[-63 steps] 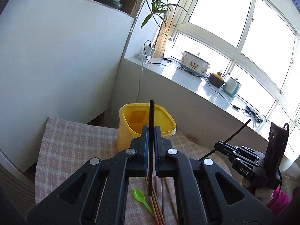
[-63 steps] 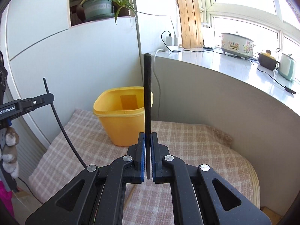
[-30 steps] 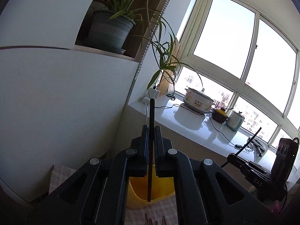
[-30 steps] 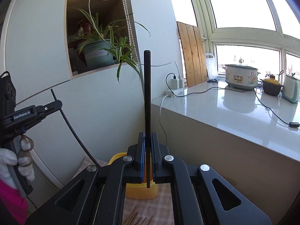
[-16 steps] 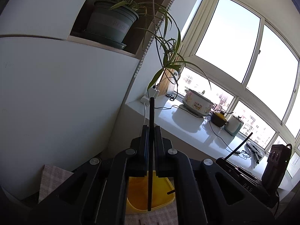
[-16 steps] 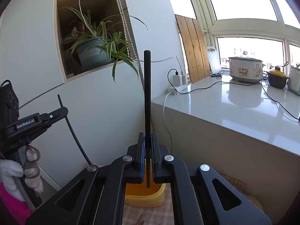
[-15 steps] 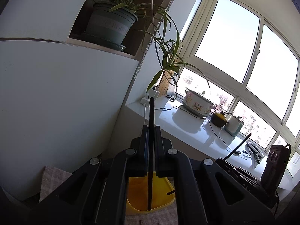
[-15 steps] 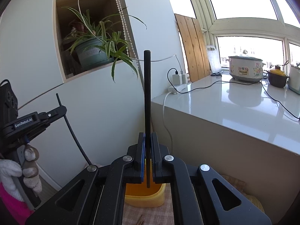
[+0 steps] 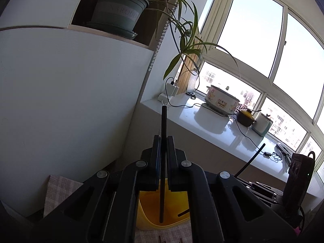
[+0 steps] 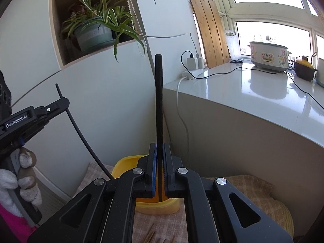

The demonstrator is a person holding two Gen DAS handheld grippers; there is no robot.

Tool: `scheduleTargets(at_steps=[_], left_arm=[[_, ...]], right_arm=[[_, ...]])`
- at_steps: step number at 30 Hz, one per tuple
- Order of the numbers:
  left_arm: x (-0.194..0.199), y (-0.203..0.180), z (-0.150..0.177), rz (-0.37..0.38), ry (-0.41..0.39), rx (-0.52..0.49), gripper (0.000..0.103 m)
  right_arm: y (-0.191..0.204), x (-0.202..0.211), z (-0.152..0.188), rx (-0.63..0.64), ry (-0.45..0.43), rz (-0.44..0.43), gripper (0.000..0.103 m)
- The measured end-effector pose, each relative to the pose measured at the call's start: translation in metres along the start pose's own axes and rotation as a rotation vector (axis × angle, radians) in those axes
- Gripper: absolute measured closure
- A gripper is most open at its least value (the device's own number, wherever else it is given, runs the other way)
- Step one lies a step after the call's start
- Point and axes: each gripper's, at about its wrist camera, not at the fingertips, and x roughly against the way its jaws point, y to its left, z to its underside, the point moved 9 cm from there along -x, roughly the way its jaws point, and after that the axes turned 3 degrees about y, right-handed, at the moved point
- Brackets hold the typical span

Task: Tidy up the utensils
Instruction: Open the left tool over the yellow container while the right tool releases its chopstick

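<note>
Both grippers, L (image 9: 161,141) & R (image 10: 159,151), clamped, tilted down.

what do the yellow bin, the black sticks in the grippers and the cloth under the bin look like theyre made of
Yellow bin: likely plastic, smooth, evenly coloured, with a moulded rolled rim. Black sticks: matte, thin and straight, probably plastic or coated wood; hard to tell. Cloth: woven fabric, checked beige pattern, soft folds at its edge.

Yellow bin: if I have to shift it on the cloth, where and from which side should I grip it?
Probably the rim of the yellow bin, from above, one finger inside the wall and one outside: it stands upright, open-topped, and its body looks too wide for the jaws.
</note>
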Motion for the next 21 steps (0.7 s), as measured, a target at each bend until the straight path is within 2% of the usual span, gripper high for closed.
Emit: scheduleTargets(at_steps=[10, 21], left_arm=[[-0.015, 0.001, 0.043, -0.026, 0.073, -0.043, 0.1], [-0.012, 0.002, 0.069, -0.026, 0.121, -0.057, 0.1]], right_arm=[[0.005, -0.013, 0.016, 0.041, 0.044, 0.038, 0.099], [0.004, -0.016, 0.026, 0.069, 0.048, 0.088, 0.099]])
